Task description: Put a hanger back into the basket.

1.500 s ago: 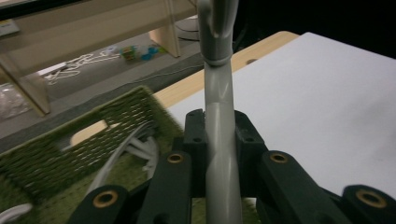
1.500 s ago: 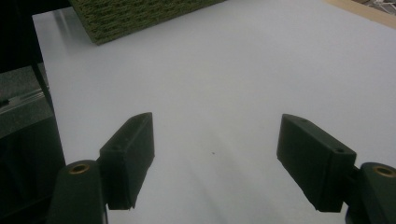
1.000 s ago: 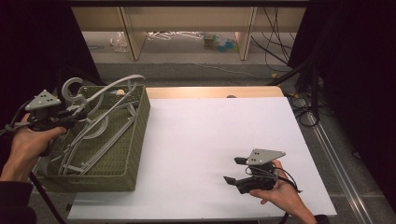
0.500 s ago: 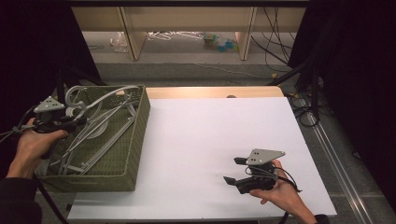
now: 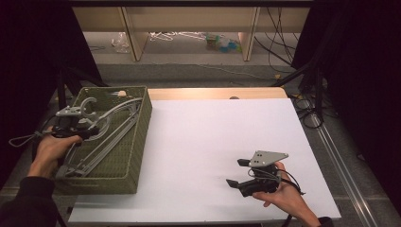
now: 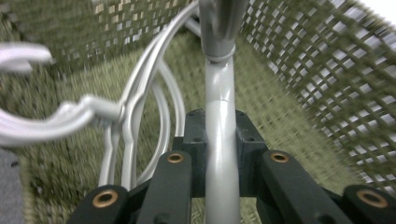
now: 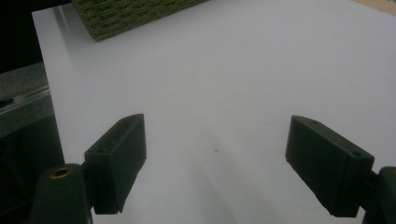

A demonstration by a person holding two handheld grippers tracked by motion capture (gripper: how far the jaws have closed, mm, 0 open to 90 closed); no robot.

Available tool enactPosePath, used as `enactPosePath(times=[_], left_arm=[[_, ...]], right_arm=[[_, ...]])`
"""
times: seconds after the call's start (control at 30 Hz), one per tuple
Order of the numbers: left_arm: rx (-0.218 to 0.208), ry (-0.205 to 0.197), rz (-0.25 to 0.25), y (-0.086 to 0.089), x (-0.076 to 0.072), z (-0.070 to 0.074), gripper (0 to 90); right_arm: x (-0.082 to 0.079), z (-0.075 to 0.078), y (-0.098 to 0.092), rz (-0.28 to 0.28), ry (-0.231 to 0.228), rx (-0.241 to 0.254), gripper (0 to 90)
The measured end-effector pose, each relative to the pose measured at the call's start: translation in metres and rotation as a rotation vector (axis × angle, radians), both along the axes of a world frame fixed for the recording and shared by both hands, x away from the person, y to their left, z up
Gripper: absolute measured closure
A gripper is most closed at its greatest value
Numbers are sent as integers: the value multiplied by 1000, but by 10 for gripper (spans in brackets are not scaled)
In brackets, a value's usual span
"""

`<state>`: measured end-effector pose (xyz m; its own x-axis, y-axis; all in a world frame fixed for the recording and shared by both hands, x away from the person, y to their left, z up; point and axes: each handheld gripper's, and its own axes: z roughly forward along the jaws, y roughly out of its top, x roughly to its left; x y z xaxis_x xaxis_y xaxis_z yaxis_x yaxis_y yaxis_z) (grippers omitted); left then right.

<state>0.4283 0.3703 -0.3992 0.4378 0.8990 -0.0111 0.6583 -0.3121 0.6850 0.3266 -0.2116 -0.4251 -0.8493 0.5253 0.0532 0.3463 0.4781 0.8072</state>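
Two grippers: one working at the basket, one idle on the sheet.
Basket: green woven basket [image 5: 137, 142] stood along the left edge of the white table cover [image 5: 213, 142], holding several grey plastic hangers [image 5: 101, 142].
Left gripper: left gripper [image 5: 87, 130] sat over the basket's near-left part; in the left gripper view its jaws were pressed together on the grey hanger neck [image 6: 219, 135], which ran straight up between the pads toward the hook base.
Other hangers: a second hanger hook [image 6: 56, 116] curved in at the left, beside the held one, apart from the jaws.
Right gripper: right gripper [image 5: 239, 175] rested near the front right corner of the cover; jaws had just been opening and stood spread wide, nothing between them, bare white surface [image 7: 219, 93] ahead.
Progress (judgement): the hanger was gripped but lay low in the basket among the others; whether it was being lifted out or put down could not be told.
Left to do (judgement): no hanger lay on the cover, so any transfer out remained.
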Motion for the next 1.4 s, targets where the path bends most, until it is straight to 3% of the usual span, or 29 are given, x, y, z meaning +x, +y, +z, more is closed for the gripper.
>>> enactPosePath(times=[0.1, 0.27, 0.37, 0.43, 0.5, 0.53, 0.57, 0.63, 0.73, 0.83, 0.93, 1.03, 1.13, 1.2, 1.3, 1.4], left_arm=[[-65, -12, 32, 8, -1, -5, 780], [-83, -11, 64, 11, 0, -6, 767], [-125, -30, 139, 12, 3, -11, 729], [-144, -29, 159, 14, 4, -13, 706], [-128, -18, 172, 18, 5, -13, 678], [-146, -25, 192, 17, 5, -14, 673], [-103, -8, 172, 20, 5, -13, 659], [-74, -12, 192, 21, 4, -12, 630], [-44, -38, 217, 22, 2, -11, 613], [40, -64, 255, 23, 2, -10, 647], [35, -57, 261, 24, 3, -13, 677], [47, -63, 263, 23, 3, -13, 707], [84, -43, 264, 21, 4, -16, 711], [77, -39, 281, 21, 5, -16, 705], [63, -59, 301, 20, 3, -13, 613], [54, -105, 322, 17, -2, -4, 533]], right_arm=[[0, -1, 1, 0, 2, -4, 214], [0, -1, 1, 10, -1, -6, 215], [0, -1, 1, 7, -3, -6, 216], [0, -1, 1, 7, 1, -6, 216], [0, -1, 1, 8, 5, -7, 216], [0, -2, 1, 8, 4, -6, 217], [1, -2, 2, 2, 6, -5, 216], [1, -3, 2, 0, 10, -7, 217], [2, -4, 2, 7, 16, -10, 217], [1, -4, 2, 14, 15, -9, 217], [1, -3, 2, 9, 19, -5, 217], [2, -4, 1, 9, 13, -7, 217], [2, -4, 2, 8, 16, -8, 217], [1, -4, 2, 15, 16, -11, 217], [1, -3, 2, 10, 10, -2, 217], [3, -4, 0, 3, 12, -3, 217]])
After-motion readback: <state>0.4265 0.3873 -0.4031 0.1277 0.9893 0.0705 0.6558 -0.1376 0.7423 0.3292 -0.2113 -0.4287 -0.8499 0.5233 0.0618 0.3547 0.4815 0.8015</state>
